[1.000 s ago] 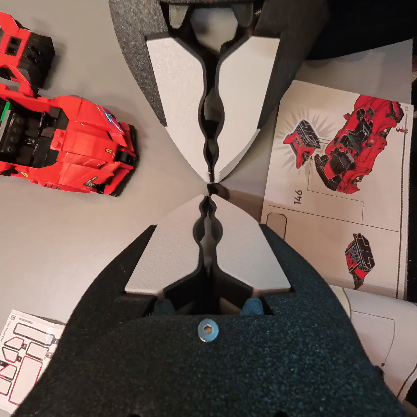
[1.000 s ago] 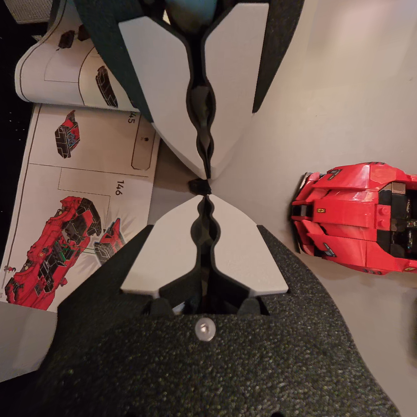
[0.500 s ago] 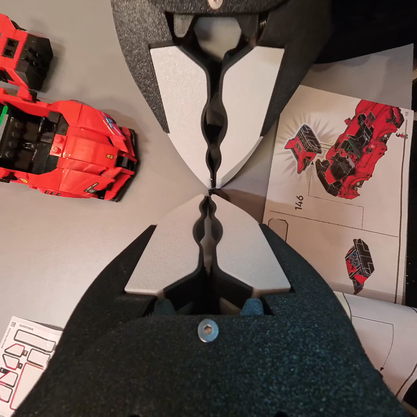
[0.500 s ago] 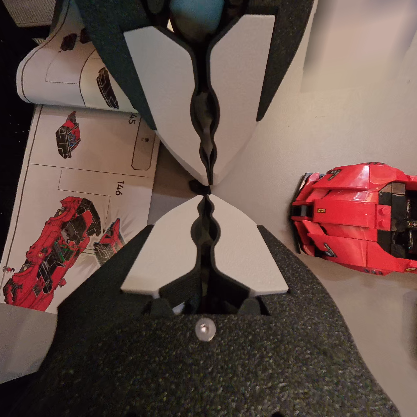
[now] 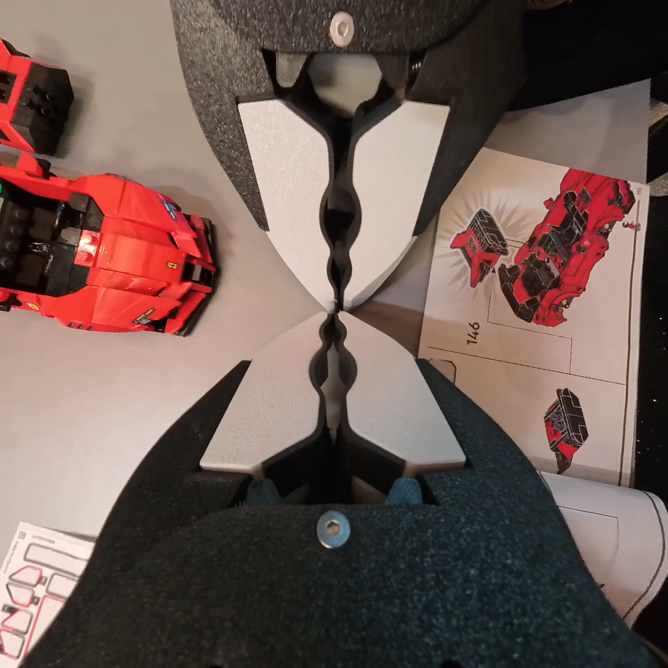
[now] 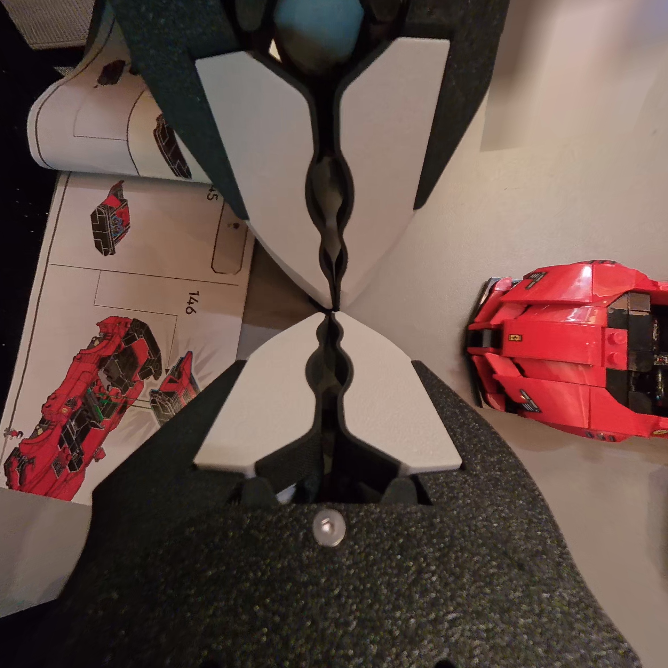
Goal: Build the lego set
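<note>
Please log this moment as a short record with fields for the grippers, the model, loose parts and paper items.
left gripper: shut, tip to tip with the right gripper
right gripper: shut; nothing visible between the tips
red car: on the grey table, apart from both grippers
red and black sub-assembly: loose, beside the car
instruction booklet: open
sticker sheet: near corner of the left wrist view

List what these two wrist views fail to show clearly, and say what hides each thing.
- Red car: its rear is cut off by the left wrist view's left edge.
- Sticker sheet: partly under the left gripper.
- Instruction booklet: partly covered by both grippers in the right wrist view.
- Anything pinched between the two meeting tips: too small to tell.
</note>
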